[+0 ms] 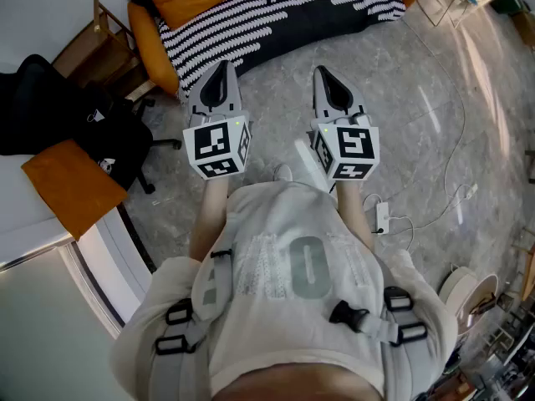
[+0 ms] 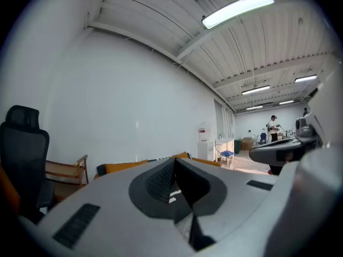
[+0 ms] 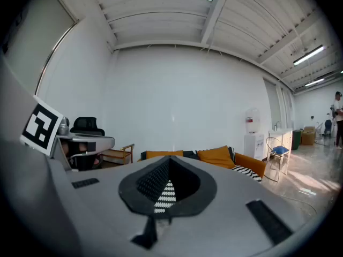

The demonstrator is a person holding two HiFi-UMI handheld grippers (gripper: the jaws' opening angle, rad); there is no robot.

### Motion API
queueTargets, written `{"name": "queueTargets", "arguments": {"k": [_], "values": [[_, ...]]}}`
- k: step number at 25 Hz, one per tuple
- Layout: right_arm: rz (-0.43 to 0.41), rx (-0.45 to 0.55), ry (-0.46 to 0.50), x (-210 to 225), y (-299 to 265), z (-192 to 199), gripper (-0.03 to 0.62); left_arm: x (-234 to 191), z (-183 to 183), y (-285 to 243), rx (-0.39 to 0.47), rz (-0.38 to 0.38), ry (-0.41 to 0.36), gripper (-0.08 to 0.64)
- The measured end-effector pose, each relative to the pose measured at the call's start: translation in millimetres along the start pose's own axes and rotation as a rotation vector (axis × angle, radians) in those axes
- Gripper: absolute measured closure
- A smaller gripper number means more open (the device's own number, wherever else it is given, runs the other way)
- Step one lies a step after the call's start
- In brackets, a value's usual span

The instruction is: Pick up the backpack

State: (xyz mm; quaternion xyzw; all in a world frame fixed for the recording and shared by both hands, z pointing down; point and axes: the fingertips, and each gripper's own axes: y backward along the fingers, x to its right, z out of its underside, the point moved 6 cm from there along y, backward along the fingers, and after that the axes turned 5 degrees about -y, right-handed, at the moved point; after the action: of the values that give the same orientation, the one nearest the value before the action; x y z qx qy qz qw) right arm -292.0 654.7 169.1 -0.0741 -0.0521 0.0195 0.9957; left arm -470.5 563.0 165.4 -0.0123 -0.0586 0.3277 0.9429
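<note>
Grey floor (image 1: 401, 132), striped sofa (image 1: 276, 15) at far edge. Left gripper (image 1: 222, 67) and right gripper (image 1: 323, 73) side by side, level, fingers (image 1: 219, 88) closed together, holding nothing.

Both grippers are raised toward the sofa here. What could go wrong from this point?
1. The left gripper and right gripper are both shut and empty; reaching without opening first would only push the target.
2. A corded power strip lies on the floor close on the person's right, a likely trip hazard.
3. The target isn't plain: the dark bundle on the office chair may be it.
</note>
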Motion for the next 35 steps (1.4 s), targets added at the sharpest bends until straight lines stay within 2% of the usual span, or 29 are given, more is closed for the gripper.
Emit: {"name": "queueTargets", "arguments": {"k": [10,16,21,27,35], "values": [[-0.003,-0.009,0.001,16,-5,7,0.588,2,6,-7,-0.003,-0.014,0.008,0.541],[-0.002,0.024,-0.107,30,-10,8,0.587,7,6,-15,-0.008,-0.007,0.008,0.541],[0.000,0.021,-0.117,37,-16,9,0.587,4,9,-27,-0.012,-0.005,0.013,0.541],[0.008,0.034,-0.099,52,-32,0,0.586,-5,1,-59,0.015,-0.004,0.005,0.541],[0.085,0.109,-0.071,96,-67,-28,0.586,-18,-25,-127,0.095,0.020,0.023,0.541]]}}
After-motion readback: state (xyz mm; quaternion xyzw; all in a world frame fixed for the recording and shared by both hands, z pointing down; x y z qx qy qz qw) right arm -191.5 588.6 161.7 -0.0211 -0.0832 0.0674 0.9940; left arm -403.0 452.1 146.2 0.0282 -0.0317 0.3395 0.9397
